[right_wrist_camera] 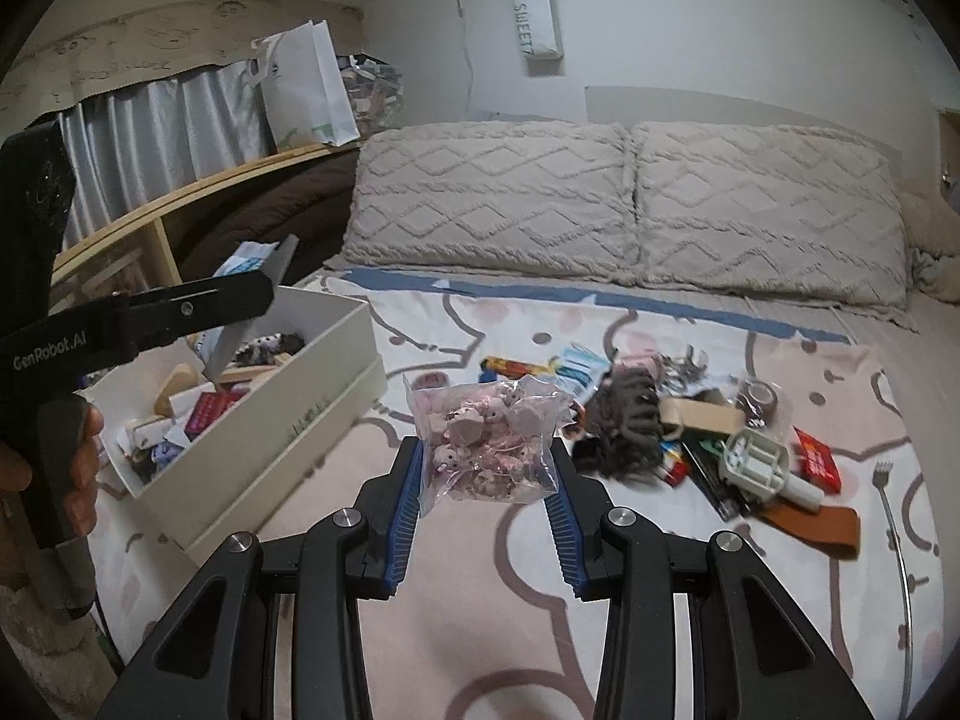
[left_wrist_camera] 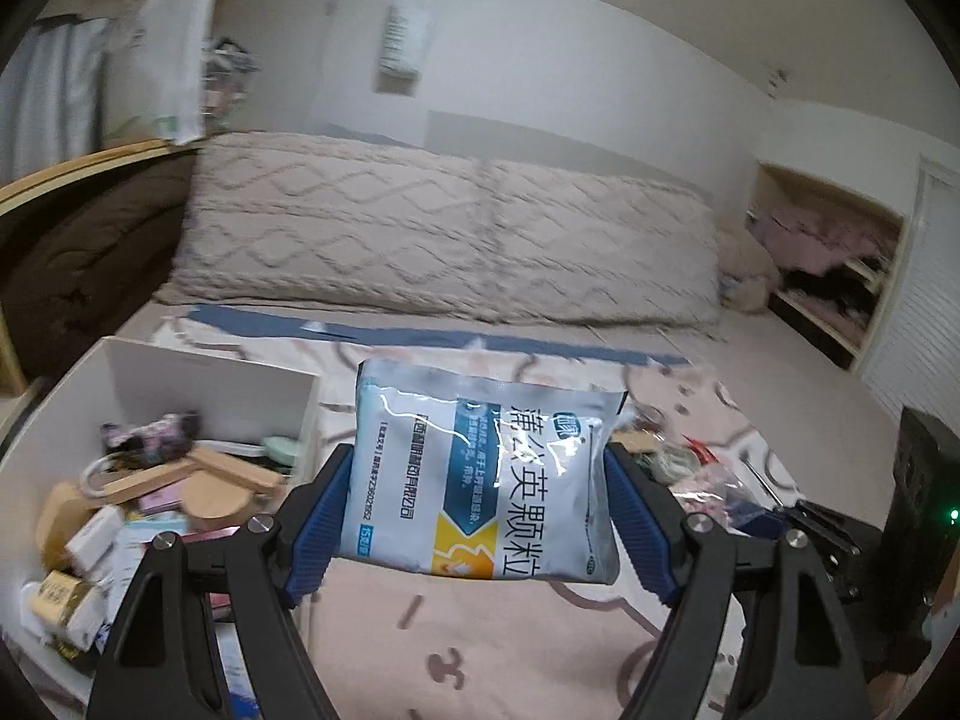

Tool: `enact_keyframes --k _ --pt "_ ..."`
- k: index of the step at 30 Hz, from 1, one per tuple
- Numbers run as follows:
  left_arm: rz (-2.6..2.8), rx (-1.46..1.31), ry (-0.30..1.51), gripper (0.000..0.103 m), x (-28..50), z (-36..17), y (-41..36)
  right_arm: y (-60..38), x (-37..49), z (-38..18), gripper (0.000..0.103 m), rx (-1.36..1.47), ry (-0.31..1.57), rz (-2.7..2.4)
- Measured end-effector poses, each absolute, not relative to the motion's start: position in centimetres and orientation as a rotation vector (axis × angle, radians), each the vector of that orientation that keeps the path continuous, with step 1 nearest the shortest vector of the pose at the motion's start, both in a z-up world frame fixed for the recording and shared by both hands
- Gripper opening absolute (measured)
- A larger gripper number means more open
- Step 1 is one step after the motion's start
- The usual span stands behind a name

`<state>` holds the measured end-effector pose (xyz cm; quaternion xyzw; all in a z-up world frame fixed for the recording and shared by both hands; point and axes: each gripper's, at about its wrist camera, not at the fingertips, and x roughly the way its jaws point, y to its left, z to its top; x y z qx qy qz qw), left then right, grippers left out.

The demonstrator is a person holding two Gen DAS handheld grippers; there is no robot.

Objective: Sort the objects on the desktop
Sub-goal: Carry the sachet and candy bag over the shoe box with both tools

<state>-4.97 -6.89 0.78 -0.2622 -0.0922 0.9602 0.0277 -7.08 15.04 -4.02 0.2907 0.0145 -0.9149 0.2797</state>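
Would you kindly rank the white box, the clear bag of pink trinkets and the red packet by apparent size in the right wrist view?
1. white box
2. clear bag of pink trinkets, though held close to the camera in the right gripper, so it looks enlarged
3. red packet

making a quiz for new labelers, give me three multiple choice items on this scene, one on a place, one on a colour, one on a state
1. Where does the white box sit relative to the loose pile of items in the right wrist view?
A. left of it
B. right of it
C. on the pillows

2. What colour are the gripper pads?
A. red
B. blue
C. yellow

3. What is the state of the left gripper?
A. open and empty
B. shut on the medicine packet
C. shut on a fork

Answers:
1. A, the box lies at the left of the bedspread and the pile at the right.
2. B, ribbed blue pads line the fingers.
3. B, the pads press both sides of the white and blue packet, held clear of the bed.
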Motion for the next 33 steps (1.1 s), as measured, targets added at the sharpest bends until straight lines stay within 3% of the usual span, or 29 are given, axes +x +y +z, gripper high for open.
enact_keyframes --k 33 --pt "3.358 -0.706 -0.293 0.080 2.4 0.9 -19.2 0.4 -5.7 -2.4 0.040 0.730 0.067 -2.235"
